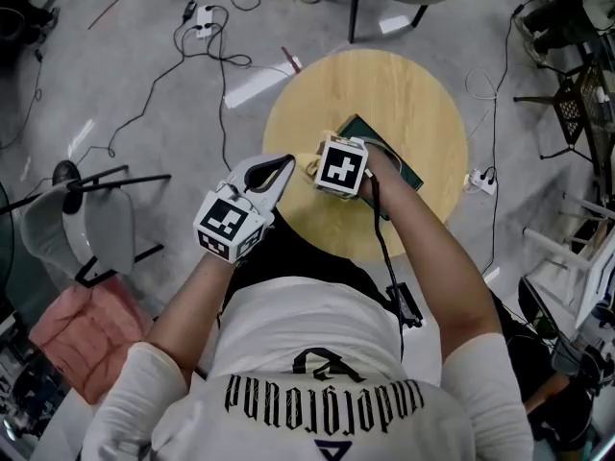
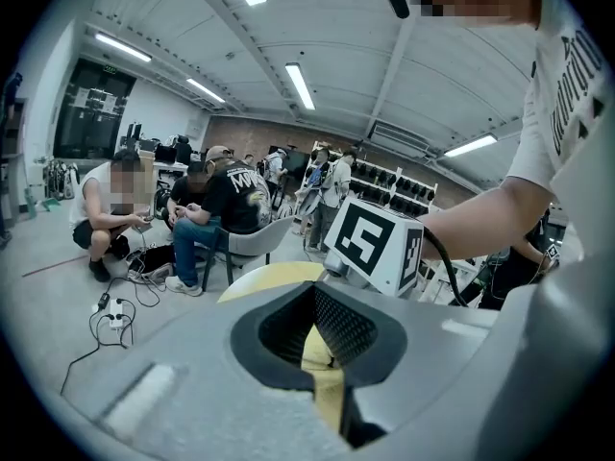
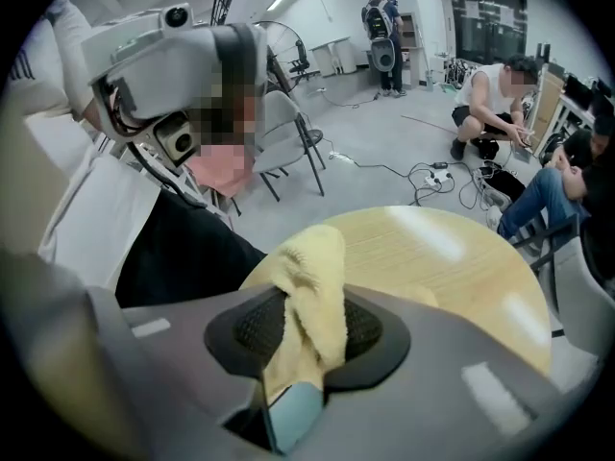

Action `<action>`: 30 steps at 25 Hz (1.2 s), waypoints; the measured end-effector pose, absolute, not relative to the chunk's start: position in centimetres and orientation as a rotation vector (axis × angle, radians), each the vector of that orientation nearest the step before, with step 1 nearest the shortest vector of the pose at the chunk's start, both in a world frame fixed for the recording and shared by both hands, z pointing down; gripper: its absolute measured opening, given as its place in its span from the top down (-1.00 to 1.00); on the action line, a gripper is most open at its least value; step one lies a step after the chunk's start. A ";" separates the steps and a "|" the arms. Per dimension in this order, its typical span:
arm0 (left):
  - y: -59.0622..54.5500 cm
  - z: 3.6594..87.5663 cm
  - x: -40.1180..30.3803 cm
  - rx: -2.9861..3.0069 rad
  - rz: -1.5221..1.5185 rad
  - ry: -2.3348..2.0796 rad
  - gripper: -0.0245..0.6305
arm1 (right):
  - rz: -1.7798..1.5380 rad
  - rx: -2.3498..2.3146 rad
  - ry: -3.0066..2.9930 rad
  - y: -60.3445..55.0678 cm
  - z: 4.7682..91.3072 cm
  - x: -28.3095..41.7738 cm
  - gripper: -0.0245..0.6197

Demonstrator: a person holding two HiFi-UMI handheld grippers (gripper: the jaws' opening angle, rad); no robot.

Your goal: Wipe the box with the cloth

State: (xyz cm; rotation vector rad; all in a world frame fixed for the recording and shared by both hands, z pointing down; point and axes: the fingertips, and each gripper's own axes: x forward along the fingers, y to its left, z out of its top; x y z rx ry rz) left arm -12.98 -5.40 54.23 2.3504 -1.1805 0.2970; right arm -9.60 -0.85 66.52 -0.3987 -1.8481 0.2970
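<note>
A dark green box (image 1: 384,142) lies on the round wooden table (image 1: 423,94), partly hidden by my right gripper and forearm. My right gripper (image 1: 322,166) is at the box's near-left corner, shut on a yellow cloth (image 1: 309,168). In the right gripper view the cloth (image 3: 307,286) bunches up between the jaws of the right gripper (image 3: 307,344), above the table (image 3: 432,248). My left gripper (image 1: 285,164) hovers just left of the right one at the table's edge. Its jaws look shut, with nothing held. The left gripper view shows the left gripper (image 2: 322,353) and the right gripper's marker cube (image 2: 380,243).
A grey chair (image 1: 86,224) and a pink cushion (image 1: 82,339) stand on the floor at my left. Cables (image 1: 207,46) trail across the floor behind the table, and a power strip (image 1: 480,181) lies to its right. Several people (image 2: 216,209) sit beyond the table.
</note>
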 end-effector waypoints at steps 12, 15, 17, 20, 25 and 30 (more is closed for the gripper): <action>-3.2 50.1 -7.3 2.461 0.301 -1.111 0.90 | 0.381 -0.123 -1.985 0.9 61.9 -2.3 0.60; -2.6 49.0 -5.1 2.494 0.304 -1.084 0.90 | 0.414 -0.036 -2.029 1.3 60.4 -0.1 0.60; -2.2 48.2 -3.8 2.517 0.305 -1.066 0.90 | 0.422 0.030 -2.063 1.3 59.4 1.3 0.60; -1.8 46.8 -2.1 2.549 0.308 -1.044 0.90 | 0.442 0.126 -2.107 1.5 57.3 3.2 0.60; -1.0 44.3 0.4 2.598 0.299 -1.020 0.90 | 0.451 0.303 -2.192 1.4 54.2 6.4 0.60; 0.5 42.5 2.4 2.648 0.311 -0.983 0.90 | 0.464 0.486 -2.286 2.0 50.4 8.8 0.60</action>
